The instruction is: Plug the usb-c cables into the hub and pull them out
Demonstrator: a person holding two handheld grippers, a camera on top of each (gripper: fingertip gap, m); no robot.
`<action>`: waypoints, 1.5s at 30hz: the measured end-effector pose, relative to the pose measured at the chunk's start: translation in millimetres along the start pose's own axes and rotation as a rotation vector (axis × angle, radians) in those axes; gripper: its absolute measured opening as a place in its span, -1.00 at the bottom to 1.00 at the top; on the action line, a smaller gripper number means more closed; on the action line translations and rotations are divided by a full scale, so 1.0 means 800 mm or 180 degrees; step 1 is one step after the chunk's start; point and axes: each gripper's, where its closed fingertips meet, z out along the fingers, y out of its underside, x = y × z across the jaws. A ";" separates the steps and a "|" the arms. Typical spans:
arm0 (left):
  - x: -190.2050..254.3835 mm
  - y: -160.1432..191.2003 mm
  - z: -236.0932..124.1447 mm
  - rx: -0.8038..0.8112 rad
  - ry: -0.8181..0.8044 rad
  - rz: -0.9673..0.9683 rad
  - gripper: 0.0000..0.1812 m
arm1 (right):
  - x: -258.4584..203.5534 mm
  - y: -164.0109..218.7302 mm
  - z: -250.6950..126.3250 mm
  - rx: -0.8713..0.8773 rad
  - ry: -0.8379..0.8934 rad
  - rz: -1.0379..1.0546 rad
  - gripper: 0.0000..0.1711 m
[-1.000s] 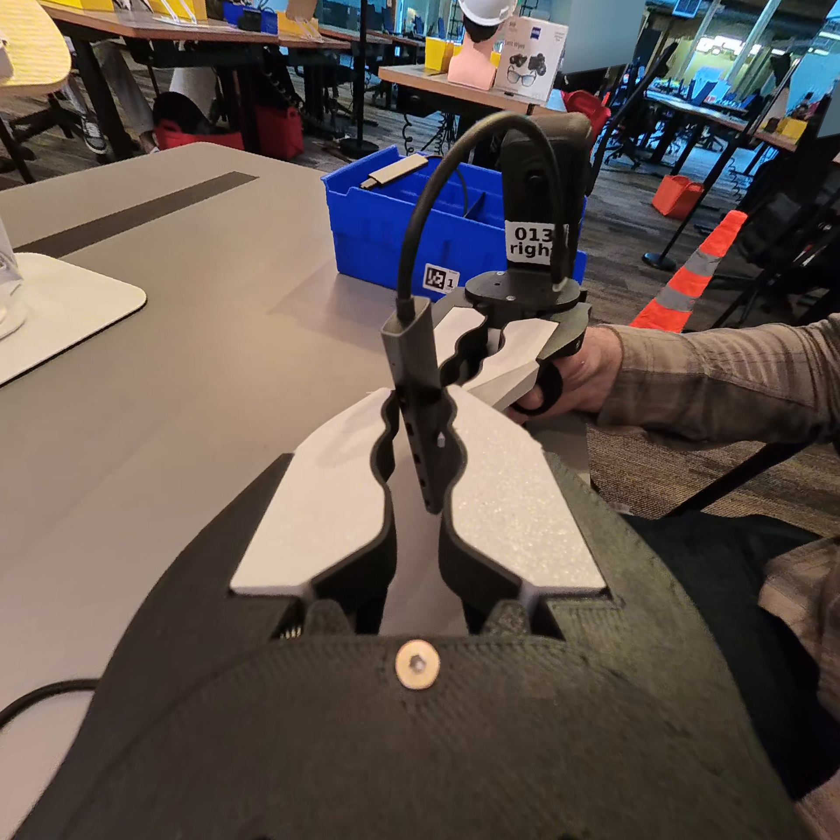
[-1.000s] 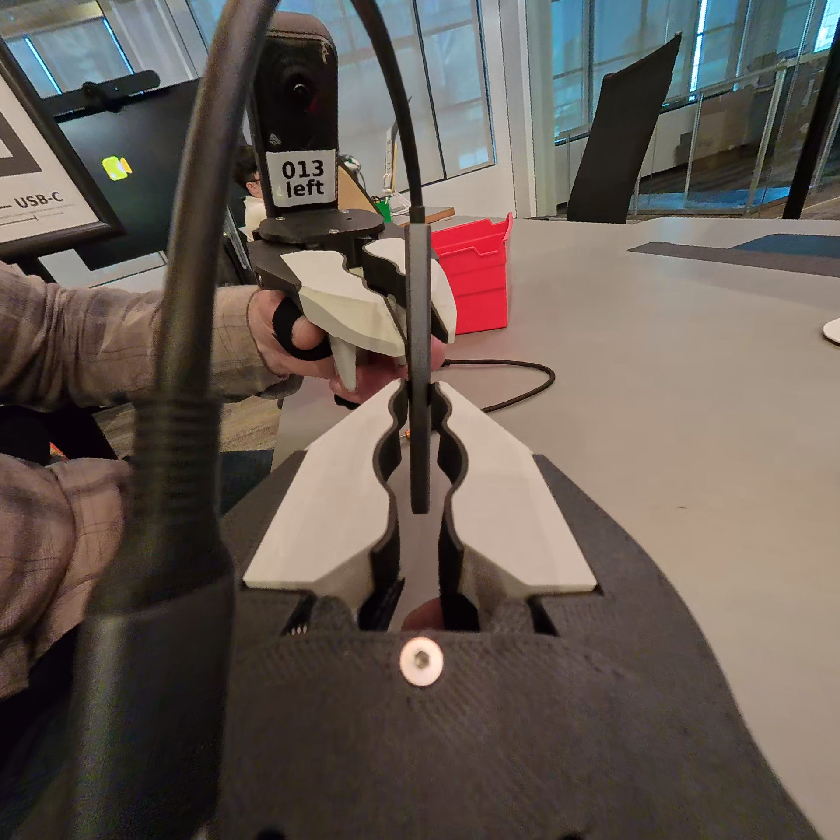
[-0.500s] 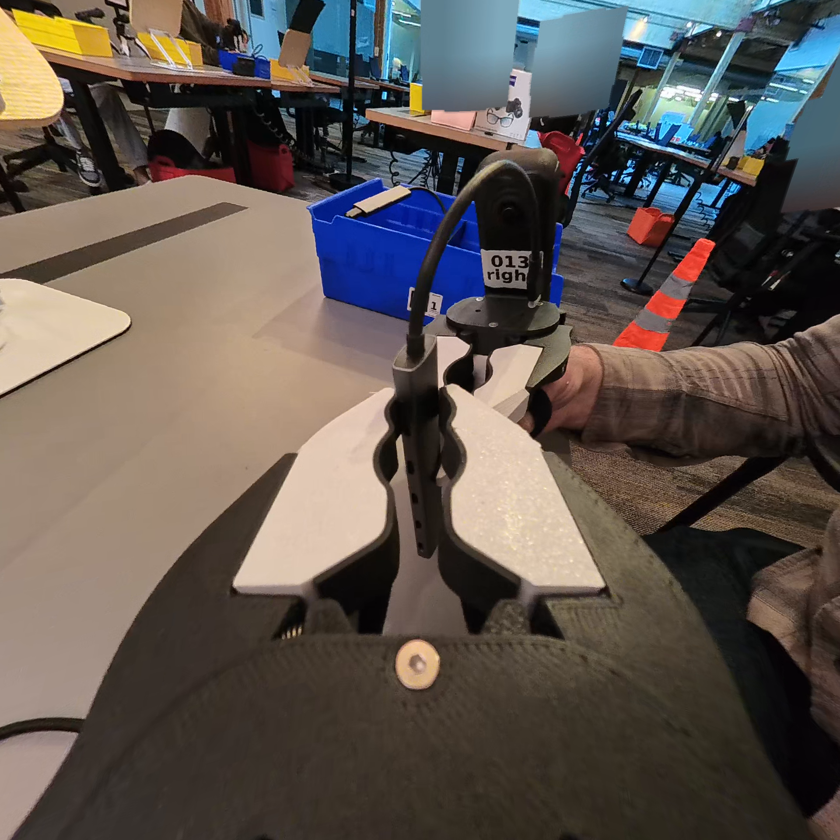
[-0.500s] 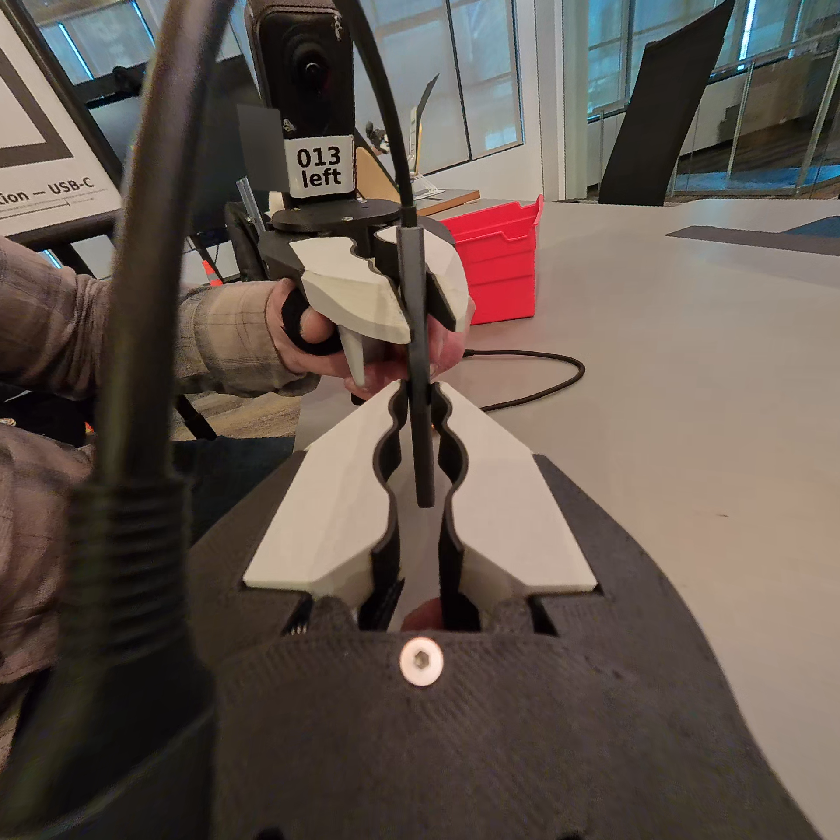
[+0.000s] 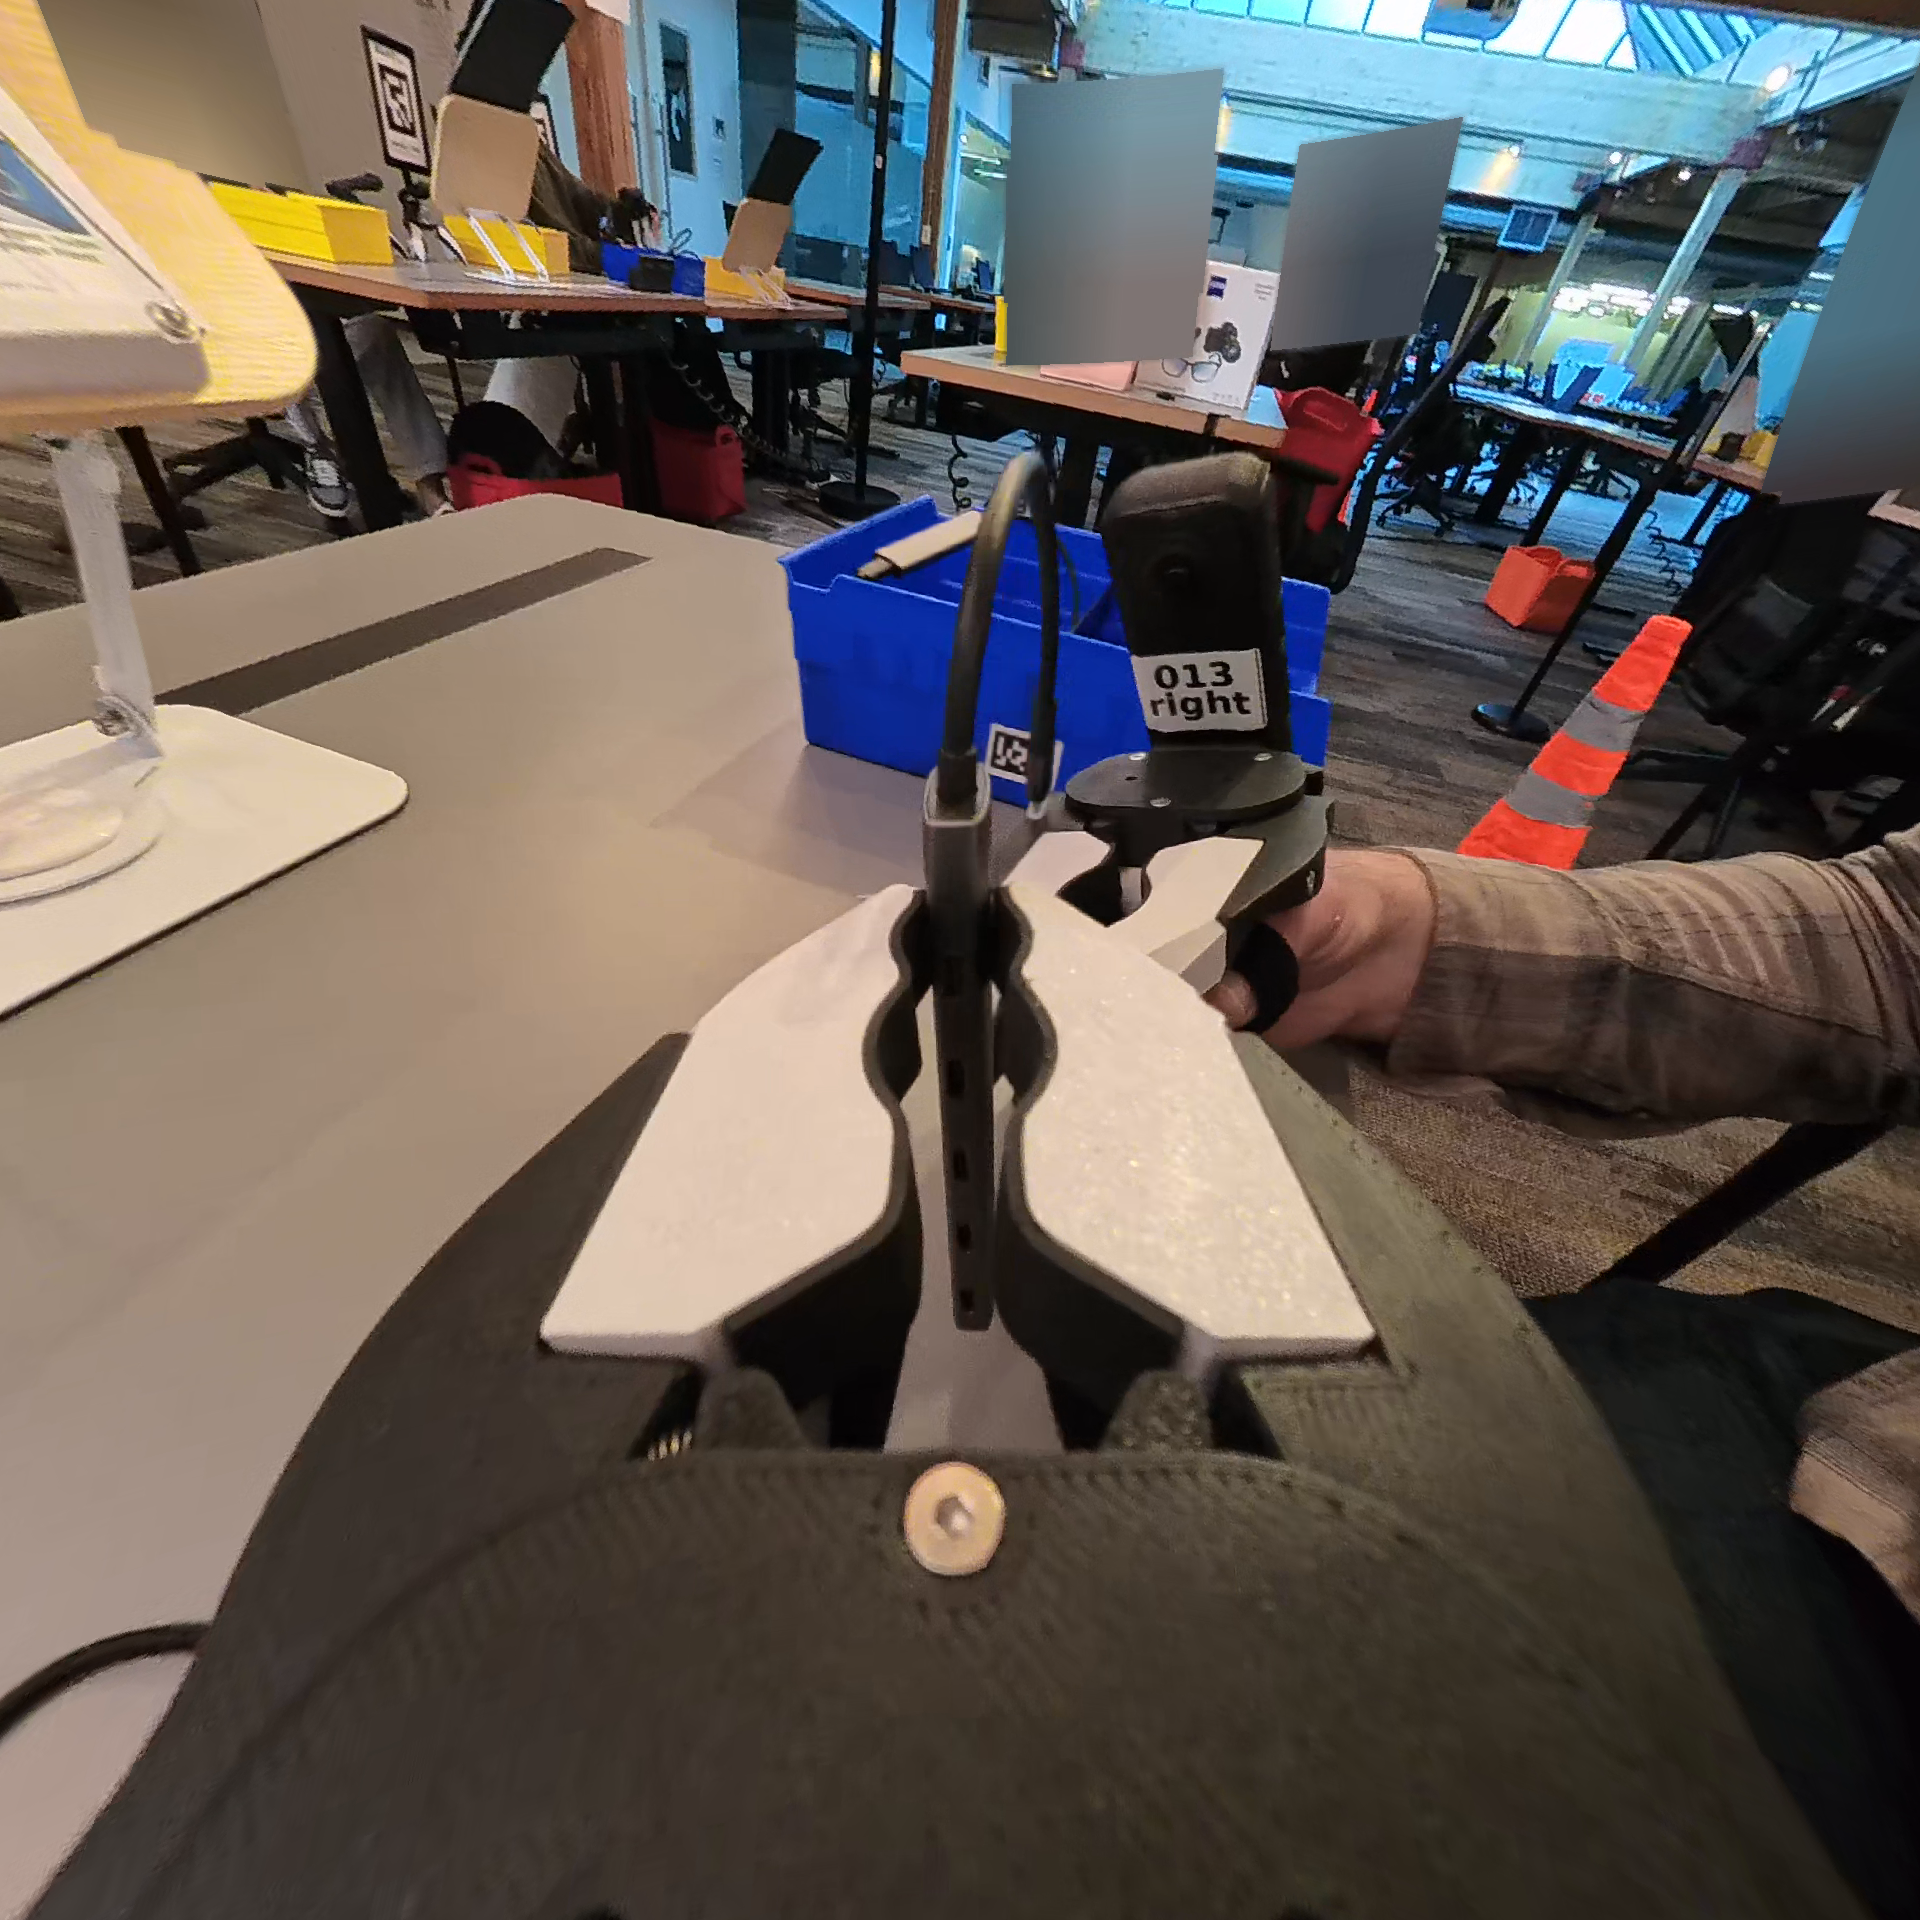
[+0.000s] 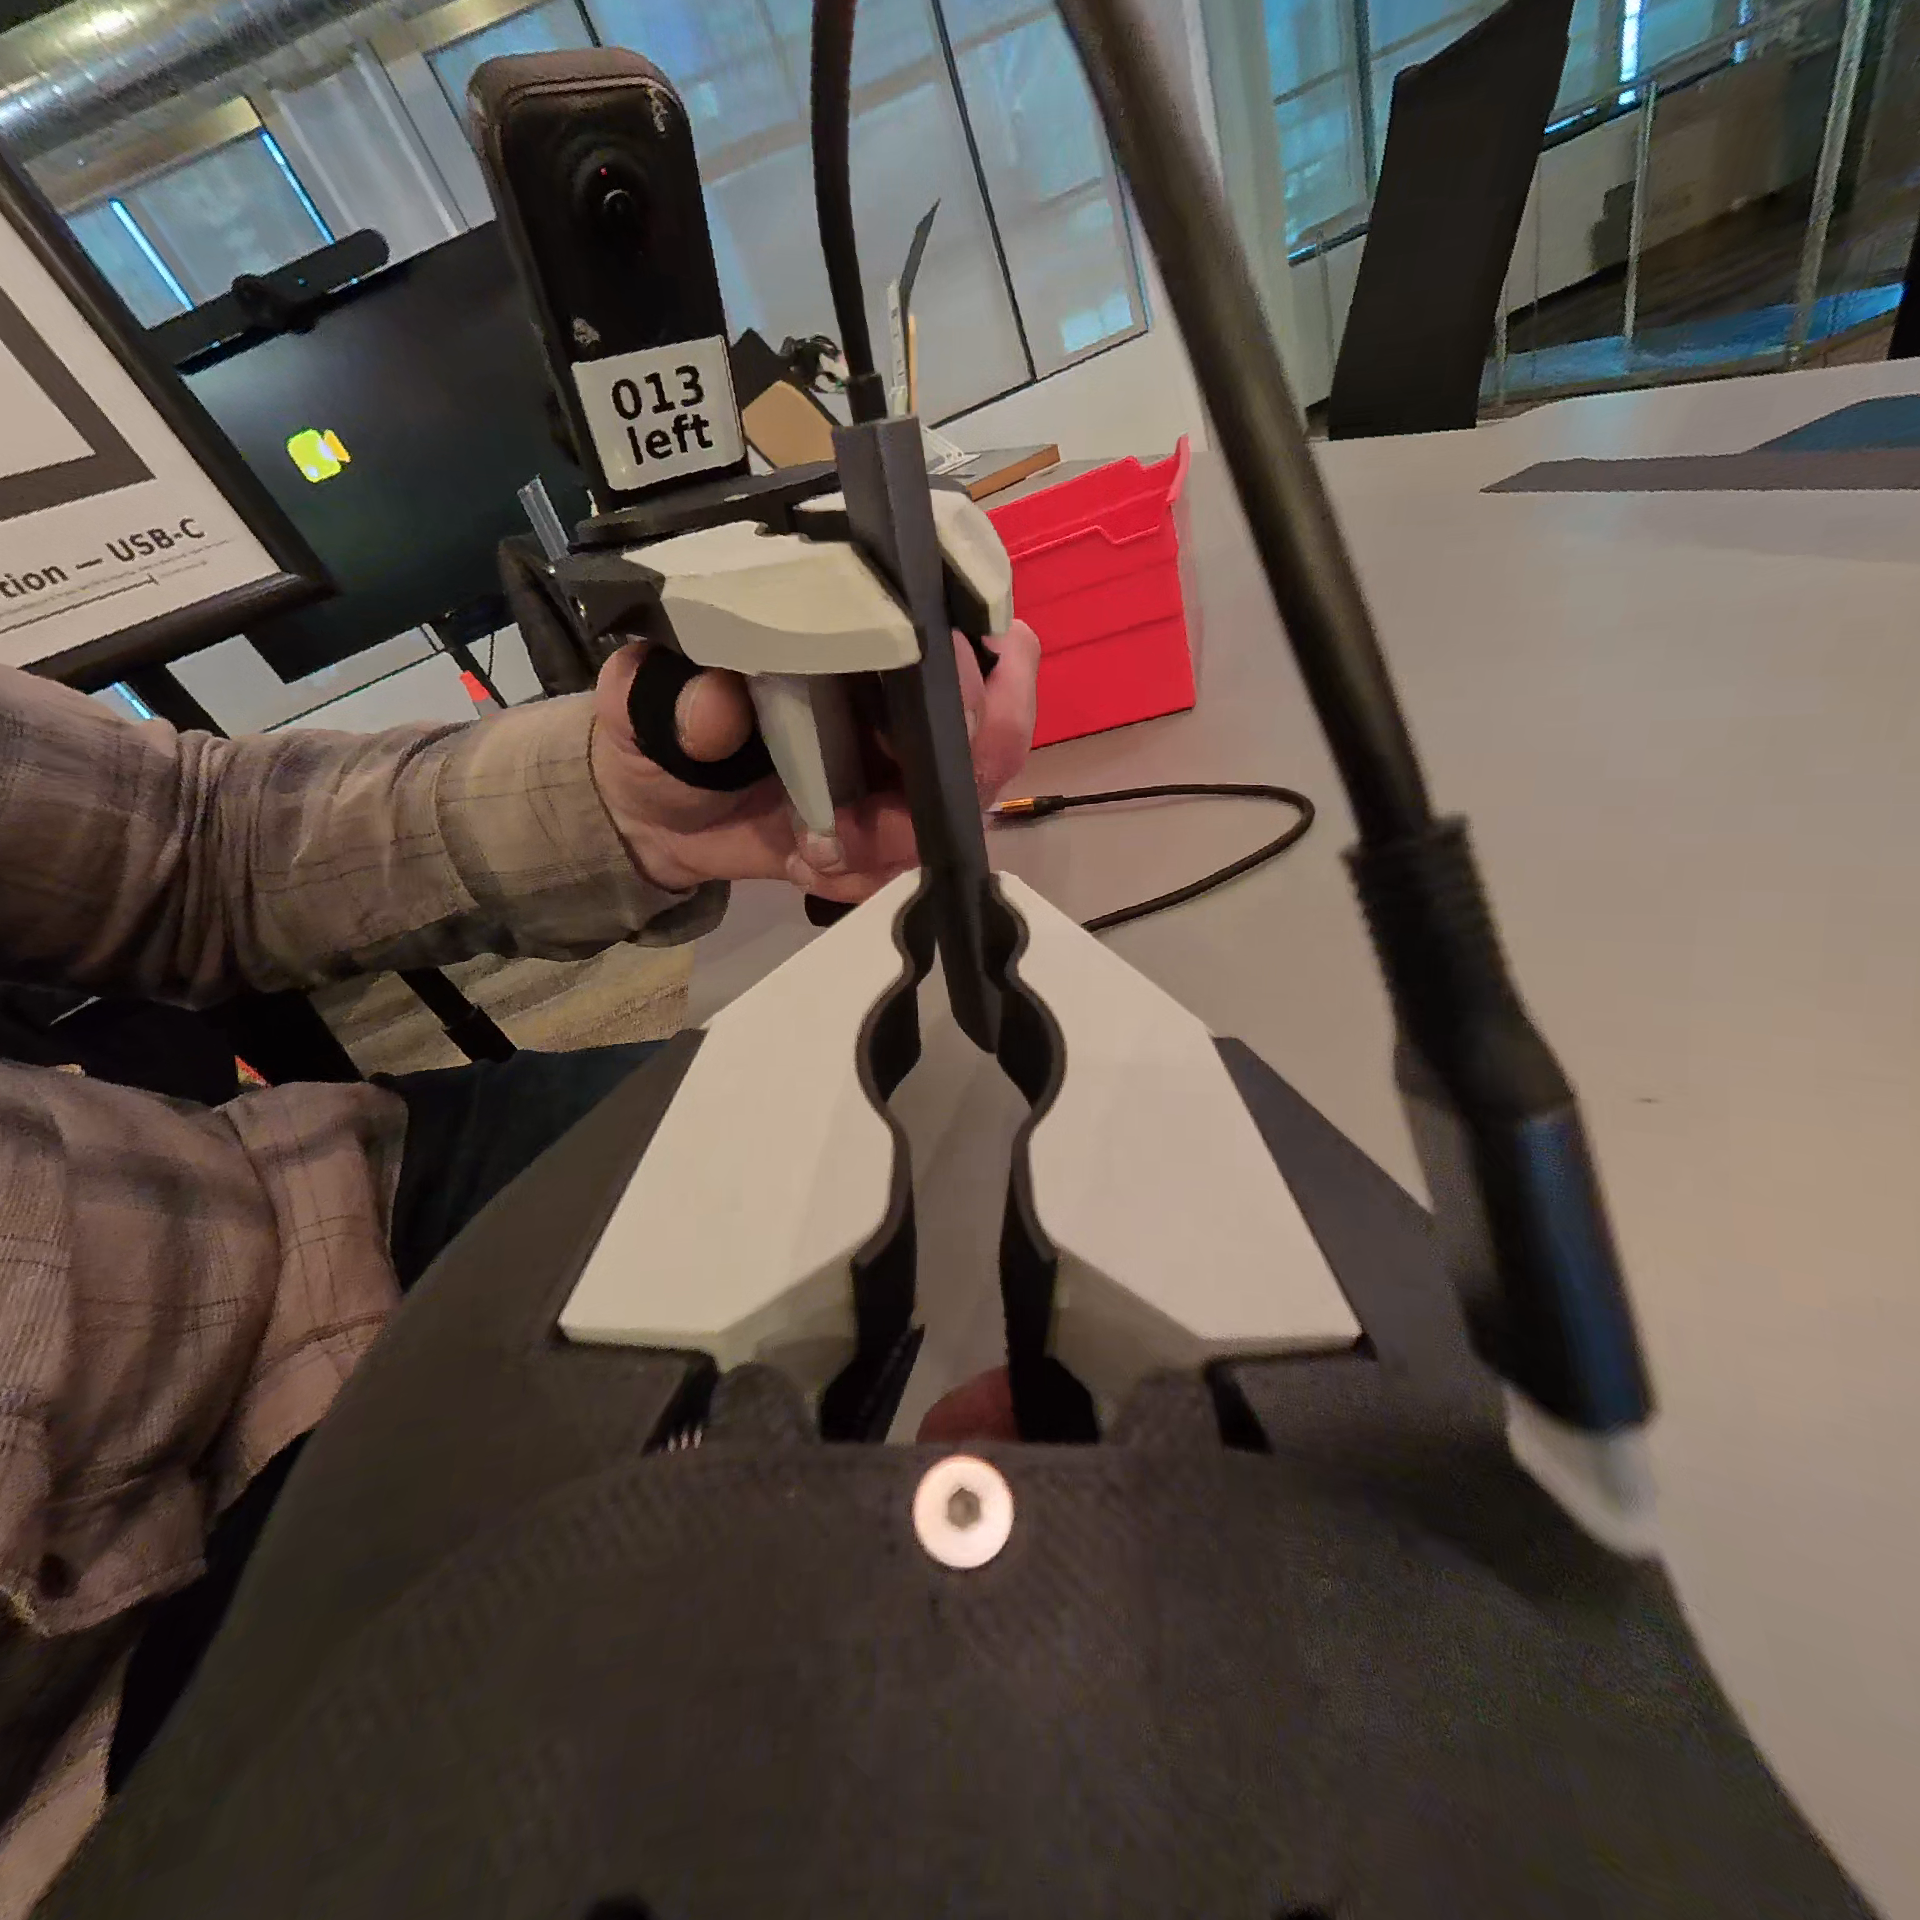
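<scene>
Starting with the left wrist view: clamping the left tool point(image 5: 961, 904) hard on the hub point(image 5: 961, 1122), pads on its two flat faces, holding it upright on edge above the surface point(image 5: 416, 1039), port row facing back. Watching its black lead point(image 5: 971, 623) arching off the top end. Spotting the right tool point(image 5: 1138, 888) just beyond, to the right, gripped in a hand point(image 5: 1330, 945). Picking out a blue bin point(image 5: 883, 665) farther off, carrying a slim grey stick point(image 5: 920, 545) across its rim and dark leads inside.

Switching to the right wrist view: seeing the fingers narrowly apart, the hub's lower end poking in at the tips; not managing to tell whether pinching or merely framing it. Catching a blurred plug point(image 6: 1538, 1278) dangling near right. Noting a loose cable point(image 6: 1195, 821) lying on the surface by a red bin point(image 6: 1101, 603), contents hidden.

Judging the hub light, rigid and smooth, so favouring those broad faces. Judging the cable limp, so taking it by the stiff plug shell, never the cord.
</scene>
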 end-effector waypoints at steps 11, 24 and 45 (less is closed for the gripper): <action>-0.040 -0.004 -0.009 -0.0222 -0.0573 0.0498 -0.89 | 0.011 0.021 -0.006 -0.0442 0.0530 -0.0437 -0.74; -0.057 0.010 -0.001 -0.0914 -0.1123 0.1882 -0.89 | -0.035 -0.053 -0.032 -0.0193 0.1000 -0.1575 -0.80; -0.048 0.015 0.023 -0.1759 -0.1607 0.4387 -0.89 | 0.024 -0.042 -0.011 -0.0891 0.1221 -0.0943 -0.55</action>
